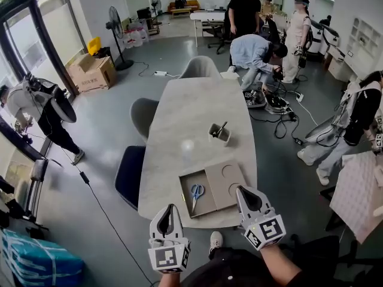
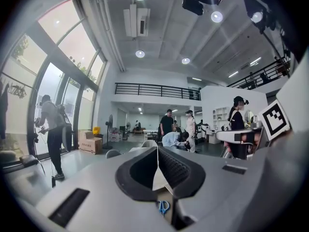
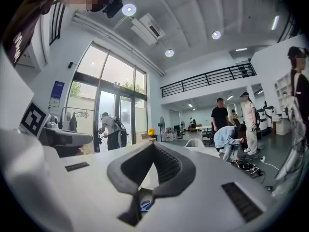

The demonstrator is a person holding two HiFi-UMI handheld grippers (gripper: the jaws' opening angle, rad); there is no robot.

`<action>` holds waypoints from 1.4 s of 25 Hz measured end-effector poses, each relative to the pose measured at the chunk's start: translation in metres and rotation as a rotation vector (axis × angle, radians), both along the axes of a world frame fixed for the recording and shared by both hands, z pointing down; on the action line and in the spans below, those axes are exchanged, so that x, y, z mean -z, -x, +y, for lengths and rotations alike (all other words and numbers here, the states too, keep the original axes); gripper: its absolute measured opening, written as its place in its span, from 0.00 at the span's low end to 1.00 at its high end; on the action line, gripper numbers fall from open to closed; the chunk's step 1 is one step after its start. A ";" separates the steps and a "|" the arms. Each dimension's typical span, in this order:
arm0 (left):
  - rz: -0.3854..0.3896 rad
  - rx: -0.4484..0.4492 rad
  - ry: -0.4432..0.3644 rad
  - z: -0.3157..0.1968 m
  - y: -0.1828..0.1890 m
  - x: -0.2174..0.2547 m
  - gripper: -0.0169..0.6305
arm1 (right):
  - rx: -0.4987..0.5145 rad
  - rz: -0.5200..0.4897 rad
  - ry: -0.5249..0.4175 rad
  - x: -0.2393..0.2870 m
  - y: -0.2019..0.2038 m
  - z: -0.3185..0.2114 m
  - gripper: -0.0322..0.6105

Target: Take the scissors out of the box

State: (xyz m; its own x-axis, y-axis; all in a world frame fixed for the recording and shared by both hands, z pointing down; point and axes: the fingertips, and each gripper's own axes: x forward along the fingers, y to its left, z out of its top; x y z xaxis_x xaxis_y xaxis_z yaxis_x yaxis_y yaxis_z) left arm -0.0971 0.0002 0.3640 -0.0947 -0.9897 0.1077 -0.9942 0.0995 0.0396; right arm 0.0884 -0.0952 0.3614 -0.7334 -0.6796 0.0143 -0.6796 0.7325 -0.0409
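The left gripper (image 1: 171,208) is holding its jaws together on nothing, and the right gripper (image 1: 241,189) is doing the same, tips meeting and empty. Both are hanging level at the near edge of the table (image 1: 185,112), short of the box (image 1: 185,200), which is sitting just beyond and between them. Neither is touching it.

The box is lying open, its lid (image 1: 230,181) folded flat to the right, so reaching the inside is taking no further work. The scissors (image 1: 197,194) are lying flat in the tray's left part, blue handles away from the person and blades toward the near edge. Each gripper view is catching them as a blue patch below the closed jaws.

So the task is barely getting under way. Nothing is being gripped or lifted yet. What is remaining, as I judge it, is everything that matters: opening one pair of jaws, closing on the scissors, lifting them clear of the rim and setting them on the table.
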 end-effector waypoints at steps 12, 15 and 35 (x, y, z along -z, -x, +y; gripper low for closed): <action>0.003 0.043 0.007 -0.068 0.021 -0.004 0.05 | 0.035 -0.005 0.015 -0.008 0.018 -0.076 0.04; 0.000 0.057 0.007 -0.081 0.027 -0.005 0.05 | 0.049 -0.005 0.018 -0.010 0.025 -0.090 0.04; 0.004 0.085 0.034 -0.108 0.048 -0.005 0.05 | 0.134 0.044 0.008 -0.015 0.060 -0.119 0.04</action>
